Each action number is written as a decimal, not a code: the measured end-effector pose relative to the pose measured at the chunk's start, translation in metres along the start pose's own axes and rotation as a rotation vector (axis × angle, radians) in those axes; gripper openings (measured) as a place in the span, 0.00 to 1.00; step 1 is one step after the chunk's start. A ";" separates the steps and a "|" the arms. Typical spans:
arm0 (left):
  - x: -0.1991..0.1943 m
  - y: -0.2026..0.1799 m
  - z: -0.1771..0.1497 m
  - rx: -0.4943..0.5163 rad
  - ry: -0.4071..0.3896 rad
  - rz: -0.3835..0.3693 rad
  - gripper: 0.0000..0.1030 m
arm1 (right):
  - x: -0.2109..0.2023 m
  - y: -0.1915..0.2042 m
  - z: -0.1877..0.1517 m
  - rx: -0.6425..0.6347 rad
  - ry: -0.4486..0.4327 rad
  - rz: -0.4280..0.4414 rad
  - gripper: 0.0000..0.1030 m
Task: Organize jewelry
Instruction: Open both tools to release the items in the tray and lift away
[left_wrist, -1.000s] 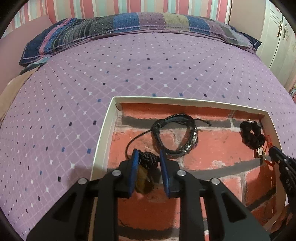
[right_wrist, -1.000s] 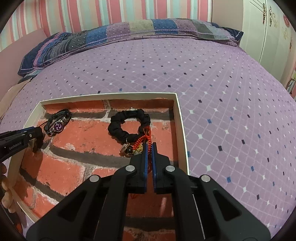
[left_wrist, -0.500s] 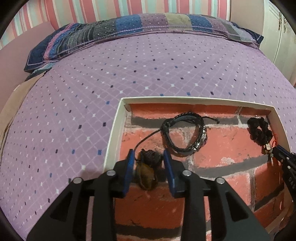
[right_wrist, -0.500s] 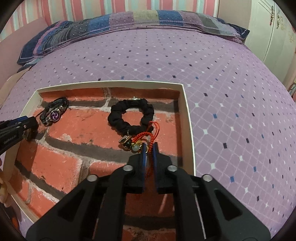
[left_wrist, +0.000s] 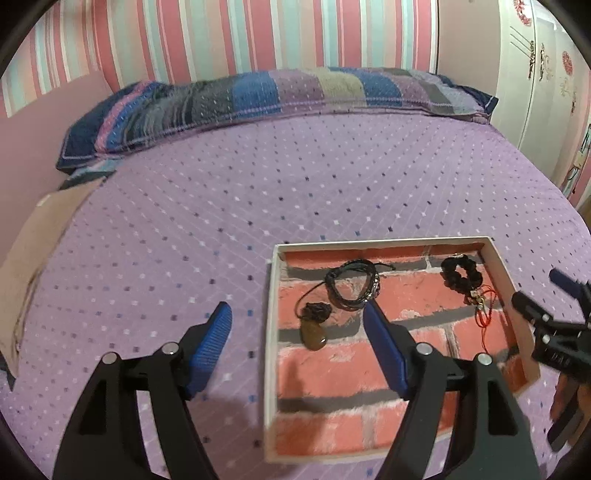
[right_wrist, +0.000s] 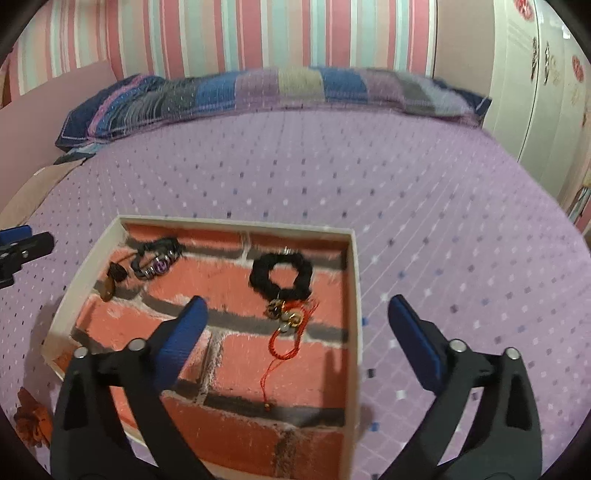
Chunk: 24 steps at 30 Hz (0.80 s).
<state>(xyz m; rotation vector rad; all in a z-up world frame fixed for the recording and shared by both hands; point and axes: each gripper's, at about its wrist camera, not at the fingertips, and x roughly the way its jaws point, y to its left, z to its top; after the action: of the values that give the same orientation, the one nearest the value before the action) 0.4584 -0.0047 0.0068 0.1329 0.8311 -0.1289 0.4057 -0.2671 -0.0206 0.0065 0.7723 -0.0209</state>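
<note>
Left wrist view
Step in hand: we judge it a release and pull-back – both pieces are set down in the tray (left_wrist: 274, 325), so we would draw straight up and clear, without snagging a cord.
Left gripper (left_wrist: 297, 325): its fingers (left_wrist: 214, 338) have just been opening and now stand wide apart, with nothing pressed between them.
Stone pendant (left_wrist: 313, 335): lies on the brick-print floor near the tray's left wall, in line with the gap between the fingers but below and apart from both.
Cord bracelets (left_wrist: 352, 290): a dark coil just beyond the pendant, near the far wall.
Black scrunchie bracelet (left_wrist: 461, 277): far right corner, its red cord (left_wrist: 484, 321) trailing toward us.
Right gripper (left_wrist: 546, 321): enters from the right edge, beside the tray's right wall; a hand behind it is blurred.

Right wrist view
Right gripper (right_wrist: 295, 321): its fingers (right_wrist: 181, 339) have just been opening – spread to their widest, holding nothing.
Red cord with charms (right_wrist: 286, 332): rests on the tray floor between the two fingers in this view, touching neither; the scrunchie bracelet (right_wrist: 280, 275) sits just beyond.
Caution: we would keep the left finger off the loose cord tail (right_wrist: 267, 384) while lifting.
Bed (right_wrist: 443, 221): purple dotted cover, carries the tray (right_wrist: 352, 332).
</note>
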 end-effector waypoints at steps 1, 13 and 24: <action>-0.008 0.002 -0.002 -0.001 -0.010 0.002 0.80 | -0.007 -0.001 0.002 -0.007 -0.007 -0.011 0.96; -0.107 0.031 -0.045 -0.019 -0.138 0.048 0.90 | -0.060 -0.022 -0.004 0.014 -0.030 -0.049 0.96; -0.150 0.041 -0.108 -0.059 -0.151 0.090 0.90 | -0.110 -0.030 -0.050 0.017 -0.071 -0.052 0.96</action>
<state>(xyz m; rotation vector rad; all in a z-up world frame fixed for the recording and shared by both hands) 0.2863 0.0631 0.0488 0.1035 0.6766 -0.0289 0.2917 -0.2946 0.0207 0.0015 0.7013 -0.0767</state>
